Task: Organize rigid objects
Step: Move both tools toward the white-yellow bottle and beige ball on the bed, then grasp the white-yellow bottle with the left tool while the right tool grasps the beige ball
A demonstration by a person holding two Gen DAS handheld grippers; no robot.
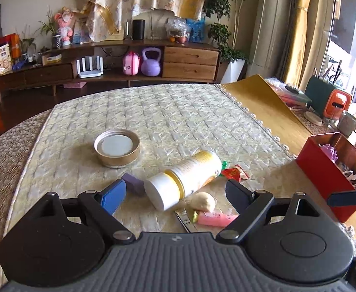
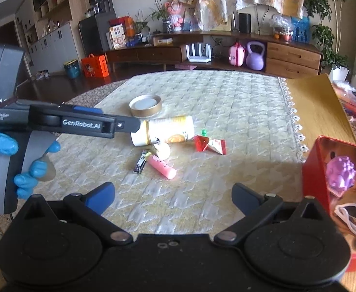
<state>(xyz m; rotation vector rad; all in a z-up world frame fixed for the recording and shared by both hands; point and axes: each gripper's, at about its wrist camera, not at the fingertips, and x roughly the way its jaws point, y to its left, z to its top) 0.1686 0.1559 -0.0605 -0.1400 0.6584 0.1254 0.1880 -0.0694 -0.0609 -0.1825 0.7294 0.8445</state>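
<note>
Both grippers empty – jaws apart.
Left gripper (image 1: 175,196) spread above the toppled white bottle (image 1: 185,178) on the quilted cloth (image 1: 178,112); right gripper (image 2: 174,198) spread near the red box (image 2: 316,170).

Tabletop (image 2: 226,102) w/ quilted cream cloth. On it: gold lid (image 2: 145,106), bottle (image 2: 165,130) on its side, nail clipper (image 2: 140,164), pink tube (image 2: 162,167), red packet (image 2: 209,143), red tin (image 2: 324,170) at right edge.
</note>
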